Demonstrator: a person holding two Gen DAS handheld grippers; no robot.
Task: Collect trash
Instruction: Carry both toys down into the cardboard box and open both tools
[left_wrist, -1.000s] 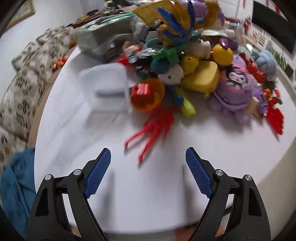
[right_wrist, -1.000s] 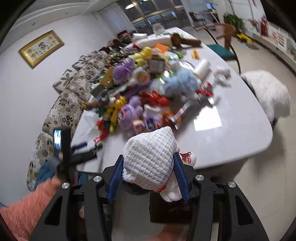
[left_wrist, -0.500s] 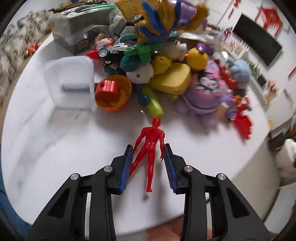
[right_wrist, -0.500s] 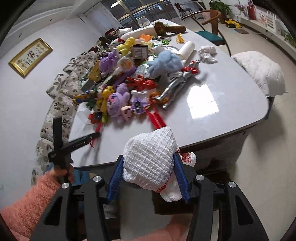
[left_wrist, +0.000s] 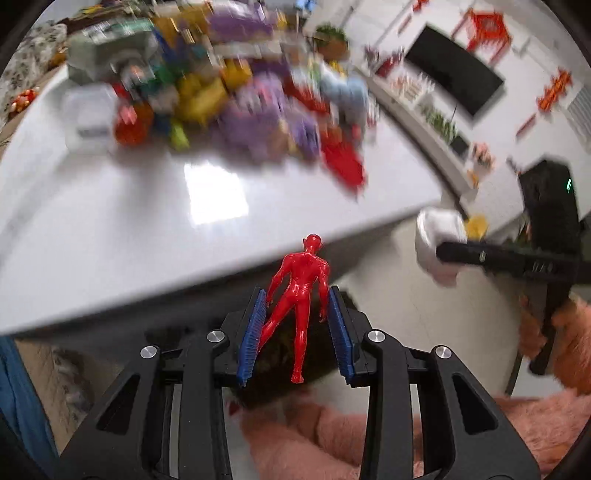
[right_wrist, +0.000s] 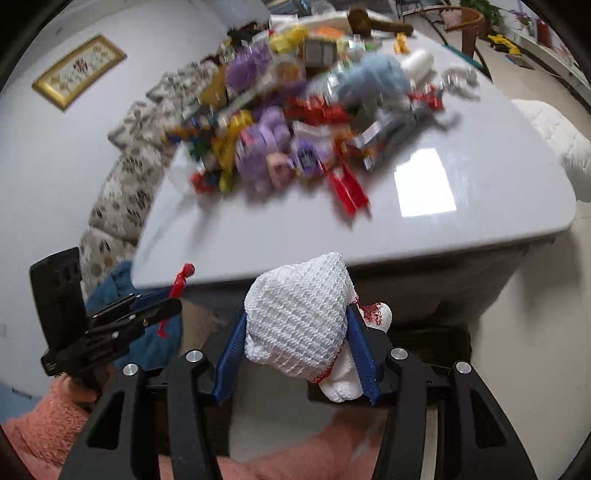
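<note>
My left gripper is shut on a red plastic figure, its blue pads pressing the figure's arms. It holds the figure upright in the air, off the near edge of the white table. My right gripper is shut on a white knitted cloth thing with red trim, also held clear of the table's edge. The right wrist view shows the left gripper with the figure at the left. The left wrist view shows the right gripper and the white thing at the right.
A blurred heap of toys covers the far half of the table. A flower-patterned sofa runs along the left, and a white padded seat stands at the right. A dark shape lies below the left gripper. Pink fuzzy sleeves are beneath.
My left gripper closed on the red figure lying on the table and lifted it back past the table's edge. The right gripper sank lower with the white knitted thing still held.
</note>
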